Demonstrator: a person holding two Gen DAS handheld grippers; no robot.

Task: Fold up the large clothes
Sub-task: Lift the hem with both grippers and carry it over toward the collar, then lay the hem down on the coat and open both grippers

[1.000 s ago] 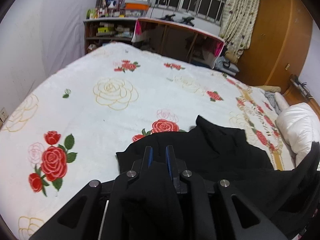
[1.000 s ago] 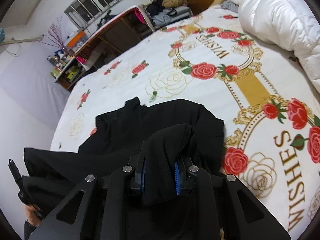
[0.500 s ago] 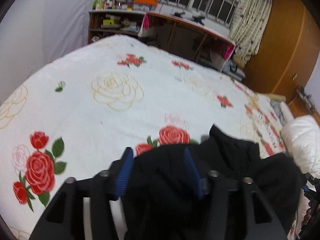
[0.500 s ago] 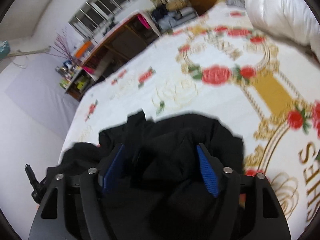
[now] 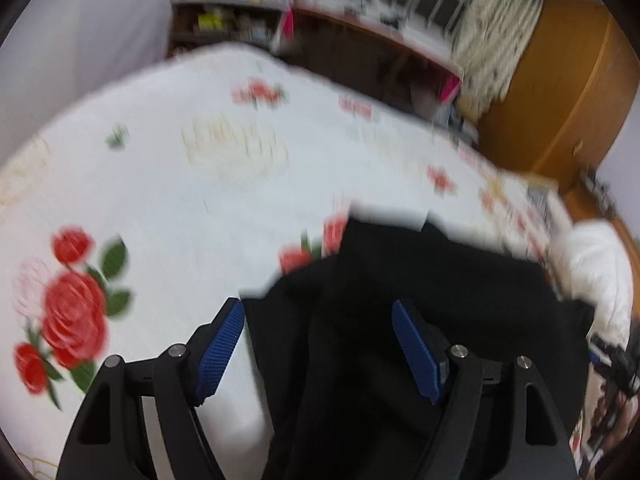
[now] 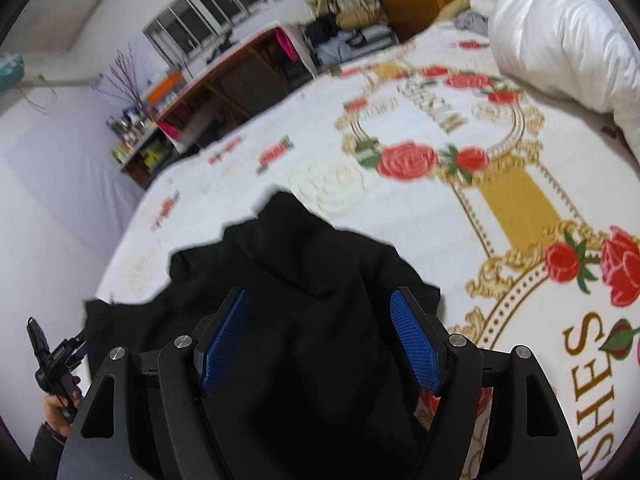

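Garment (image 6: 304, 280) lies crumpled on bedspread (image 6: 500, 208), long axis unclear.

A home bedroom: a wide bed (image 6: 280, 168) under a rose-printed spread, a white duvet (image 6: 560, 28) bunched at its head, patterned curtains (image 5: 496, 36) beside a barred window (image 6: 216, 12), a wooden wardrobe (image 5: 560, 92), and cluttered shelves (image 5: 224, 20) along the wall.
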